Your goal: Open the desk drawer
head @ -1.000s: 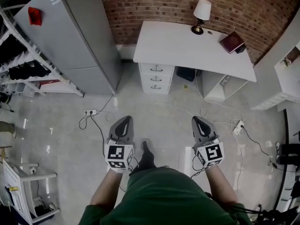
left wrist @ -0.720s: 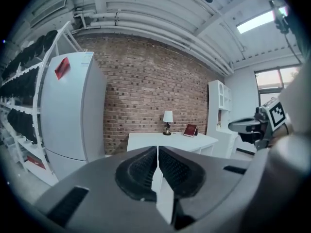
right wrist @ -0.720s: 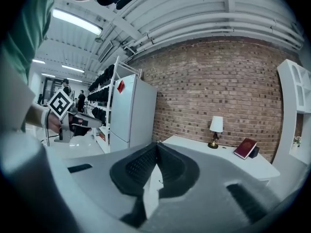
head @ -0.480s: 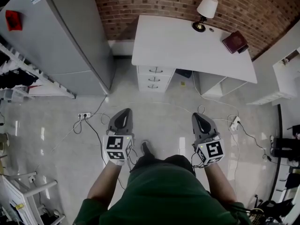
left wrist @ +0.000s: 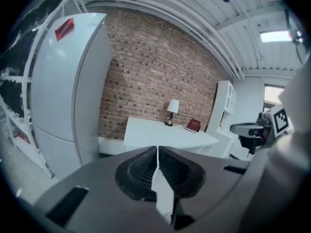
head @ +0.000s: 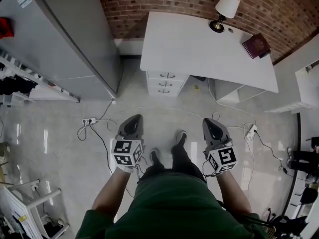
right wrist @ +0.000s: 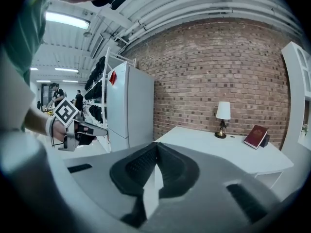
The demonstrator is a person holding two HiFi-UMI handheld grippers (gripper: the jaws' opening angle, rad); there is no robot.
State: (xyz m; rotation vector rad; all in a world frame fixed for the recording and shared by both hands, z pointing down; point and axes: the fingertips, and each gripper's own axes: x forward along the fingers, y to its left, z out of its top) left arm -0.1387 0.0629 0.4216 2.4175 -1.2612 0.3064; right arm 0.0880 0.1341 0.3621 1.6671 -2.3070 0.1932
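Note:
A white desk (head: 199, 46) stands against the brick wall, with a stack of three closed drawers (head: 166, 83) under its left end. Each drawer front carries a small dark handle. My left gripper (head: 134, 121) and right gripper (head: 209, 123) are held side by side over the floor, well short of the desk. Both are shut with nothing between the jaws. The desk (left wrist: 160, 132) lies ahead in the left gripper view, its drawers hidden behind the jaws. In the right gripper view the desk top (right wrist: 228, 149) is ahead to the right.
A tall grey fridge (head: 65, 34) stands left of the desk. A lamp (head: 224, 11) and a dark red book (head: 256, 45) sit on the desk. Cables and a power strip (head: 89, 120) lie on the floor. A white shelf unit (head: 309, 78) is at the right.
Both grippers have moved forward with the person toward the desk, which now sits nearer in the head view. A foot has stepped forward between them. The jaws stayed shut.

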